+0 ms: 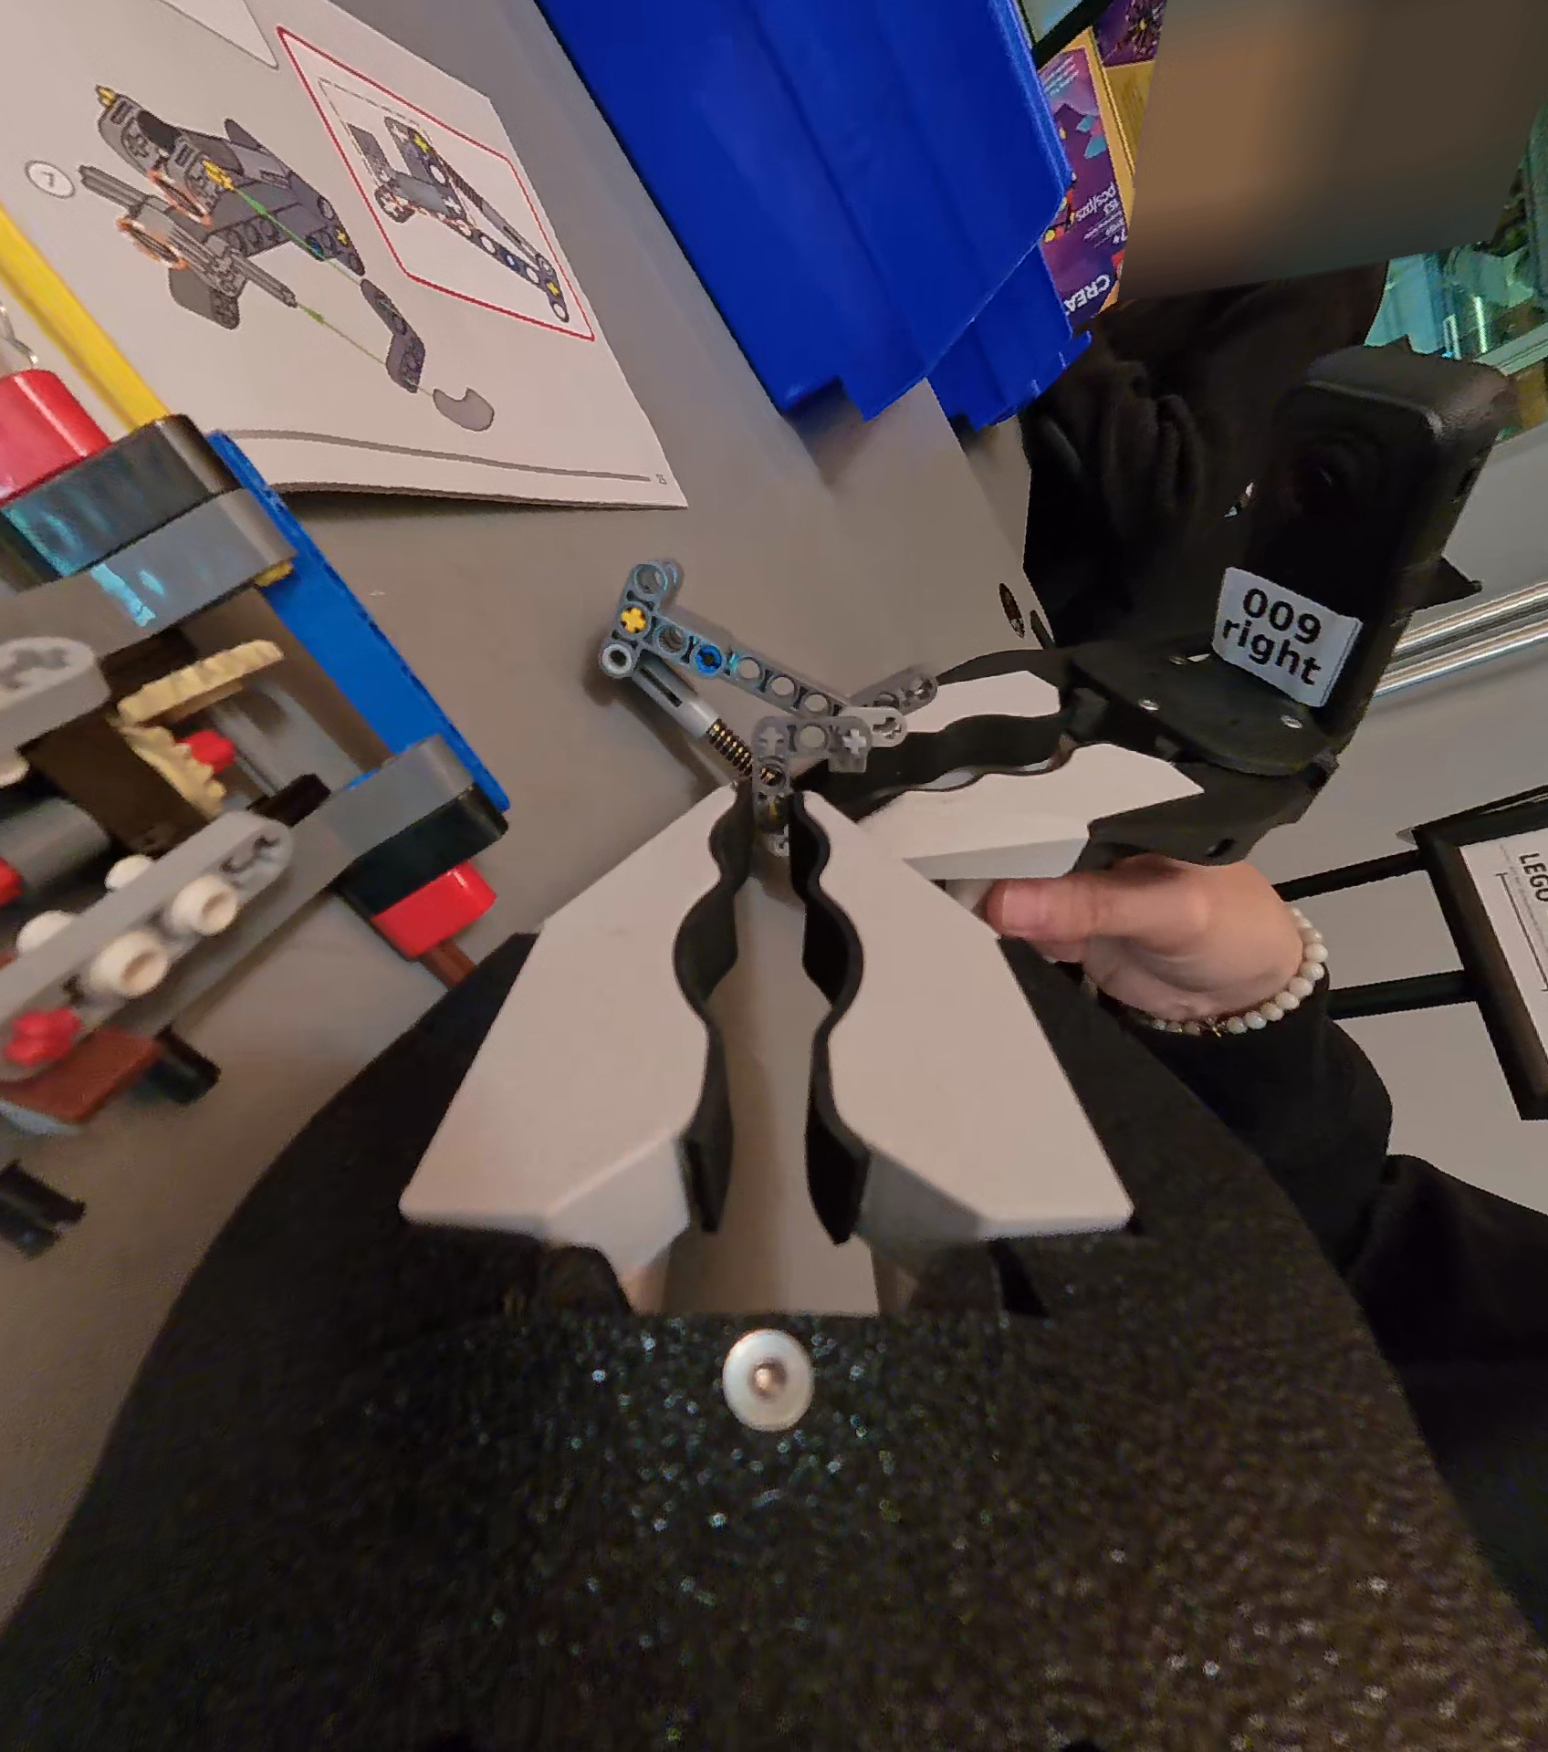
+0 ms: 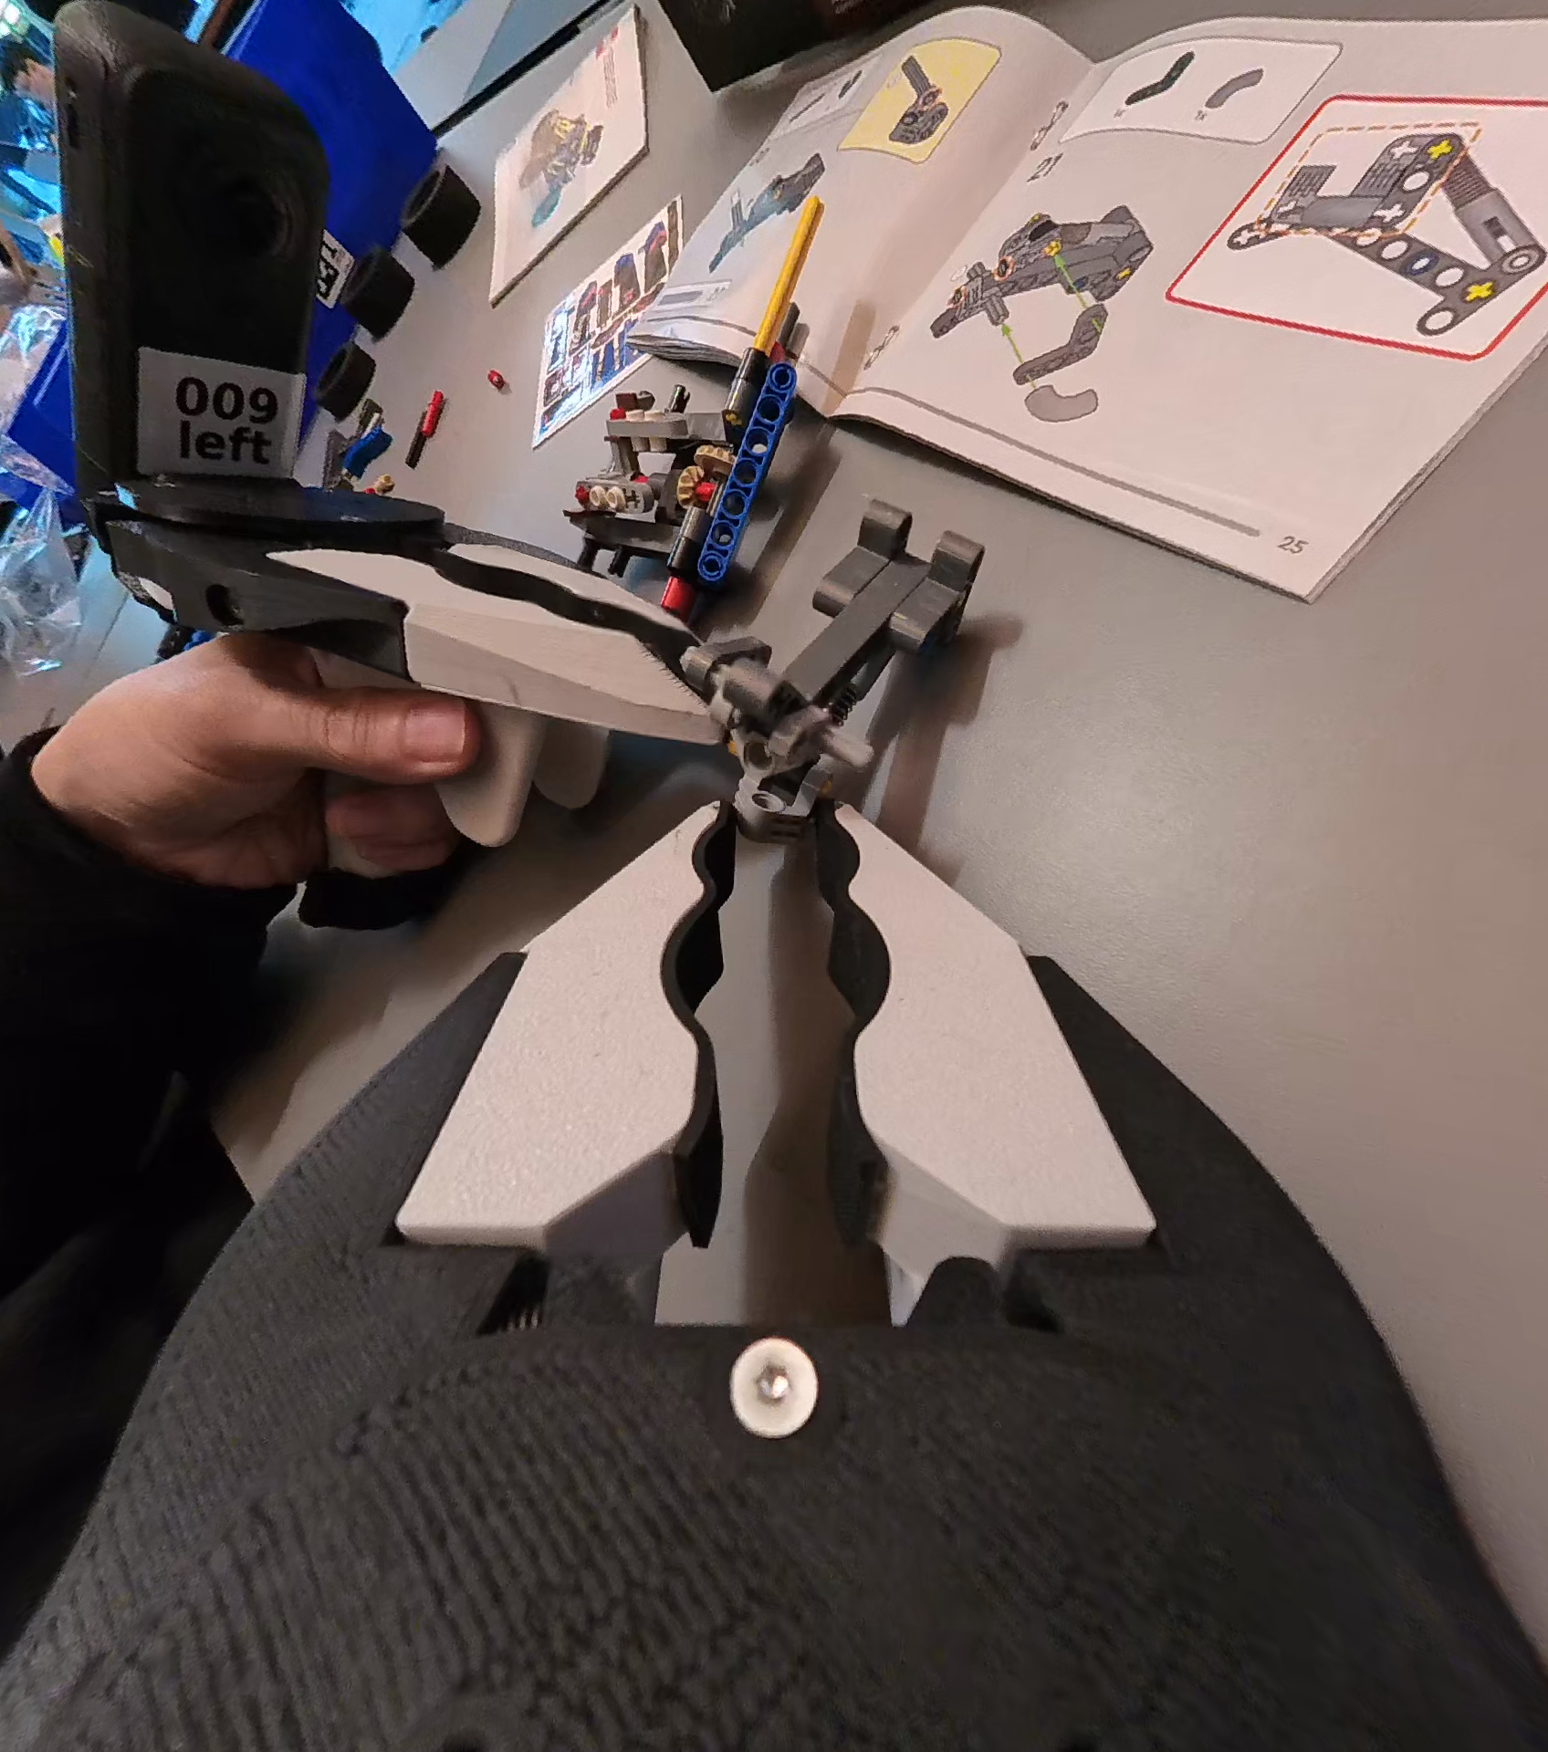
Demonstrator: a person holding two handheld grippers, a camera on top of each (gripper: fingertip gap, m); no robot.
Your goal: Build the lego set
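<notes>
Left wrist view: assembly [image 1: 751,687] between gripper [image 1: 765,806] tips

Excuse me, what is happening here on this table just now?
A person is building a Lego set with two handheld grippers. Both the left gripper and the right gripper are closed on the same small grey subassembly, holding it between them above the grey table. A larger partly built model stands nearby, and the instruction booklet lies open beside it.
</notes>
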